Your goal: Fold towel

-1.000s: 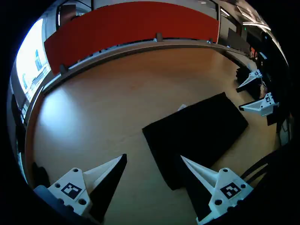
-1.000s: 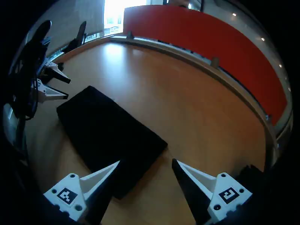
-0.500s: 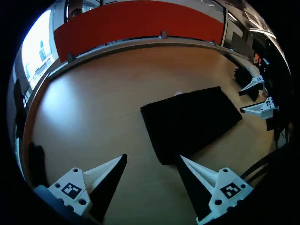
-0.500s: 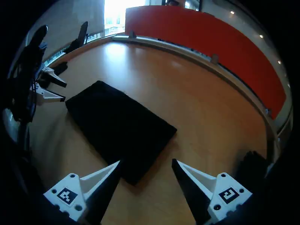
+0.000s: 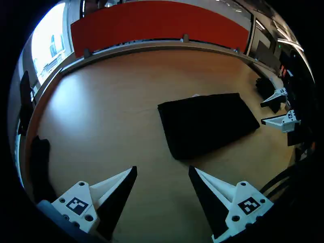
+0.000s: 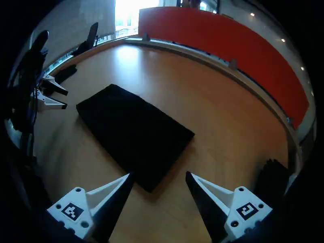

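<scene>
A black towel [image 5: 206, 123] [image 6: 135, 135] lies flat on the wooden table as a folded rectangle. My left gripper [image 5: 162, 174] hangs open above the table, short of the towel's near edge, with nothing between its fingers. My right gripper [image 6: 158, 180] is open too, just off the towel's near corner. In the left gripper view the right gripper [image 5: 273, 109] stands open beyond the towel's far right end. In the right gripper view the left gripper [image 6: 58, 97] is open past the towel's far left end.
The wooden table [image 5: 101, 113] has a raised rim and a red partition [image 5: 162, 22] [image 6: 243, 44] behind it. A dark object [image 5: 38, 162] lies at the table's left edge, another dark object [image 6: 275, 174] at the right edge. Bright windows stand beyond.
Both grippers have drawn back from the towel, which now lies farther off and clear of their fingertips. The towel itself has not changed shape.
</scene>
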Tool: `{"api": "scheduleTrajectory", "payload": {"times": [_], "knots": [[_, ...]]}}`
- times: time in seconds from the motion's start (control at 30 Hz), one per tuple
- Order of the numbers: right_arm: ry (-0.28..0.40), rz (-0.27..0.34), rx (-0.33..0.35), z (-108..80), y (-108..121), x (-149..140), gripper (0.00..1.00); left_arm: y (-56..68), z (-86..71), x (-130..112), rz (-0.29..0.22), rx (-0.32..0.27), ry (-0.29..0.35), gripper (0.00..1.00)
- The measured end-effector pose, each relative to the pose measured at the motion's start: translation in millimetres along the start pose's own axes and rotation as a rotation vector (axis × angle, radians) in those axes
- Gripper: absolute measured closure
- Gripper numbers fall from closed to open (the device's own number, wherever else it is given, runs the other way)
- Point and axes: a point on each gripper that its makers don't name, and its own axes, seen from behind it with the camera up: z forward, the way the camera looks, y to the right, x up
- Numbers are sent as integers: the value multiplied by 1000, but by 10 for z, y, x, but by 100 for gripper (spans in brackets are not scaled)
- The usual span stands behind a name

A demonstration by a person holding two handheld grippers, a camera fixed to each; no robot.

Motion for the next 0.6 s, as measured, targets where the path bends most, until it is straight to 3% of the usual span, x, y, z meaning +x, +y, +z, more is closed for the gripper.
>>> {"api": "scheduleTrajectory", "payload": {"times": [0.6], "knots": [[-37, -104, 87, 97, -139, -75, 4, -86, -244, -208, -66, 49, -3, 6]]}}
